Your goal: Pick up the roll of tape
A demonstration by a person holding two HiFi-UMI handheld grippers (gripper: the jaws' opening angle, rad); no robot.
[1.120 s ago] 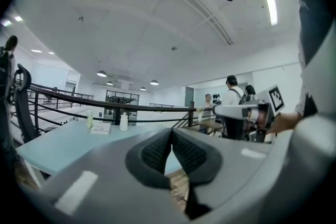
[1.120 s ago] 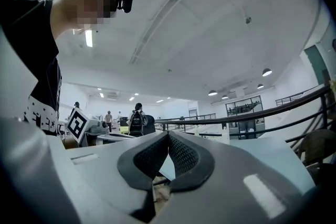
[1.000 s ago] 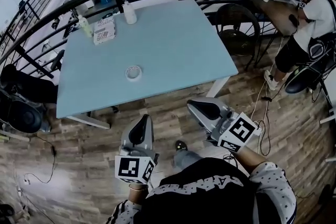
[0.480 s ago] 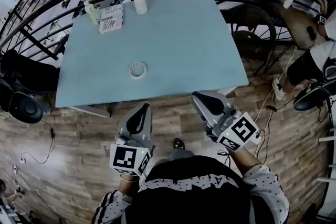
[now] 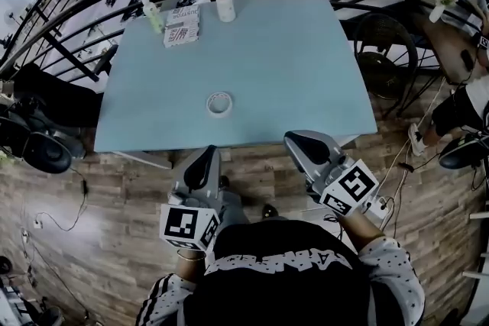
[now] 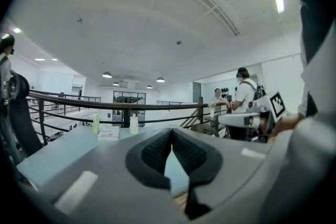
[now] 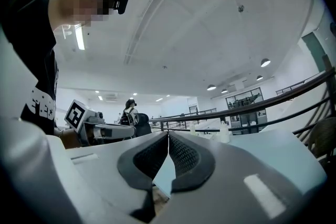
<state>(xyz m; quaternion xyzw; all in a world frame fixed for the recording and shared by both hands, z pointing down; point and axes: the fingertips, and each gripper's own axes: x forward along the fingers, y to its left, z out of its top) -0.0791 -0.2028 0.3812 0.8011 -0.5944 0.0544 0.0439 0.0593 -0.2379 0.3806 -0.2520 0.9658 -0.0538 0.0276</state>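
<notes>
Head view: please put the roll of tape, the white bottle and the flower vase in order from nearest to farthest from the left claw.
1. The roll of tape: on the near half of the table, just ahead of the left claw.
2. The white bottle: at the table's far edge.
3. The flower vase: far off at the right.

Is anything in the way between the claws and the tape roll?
Nothing visible is. The tape roll lies alone on the table, with only bare tabletop between it and the left claw and right claw, both shut just off the near edge. The box and bottles stand at the far edge.
</notes>
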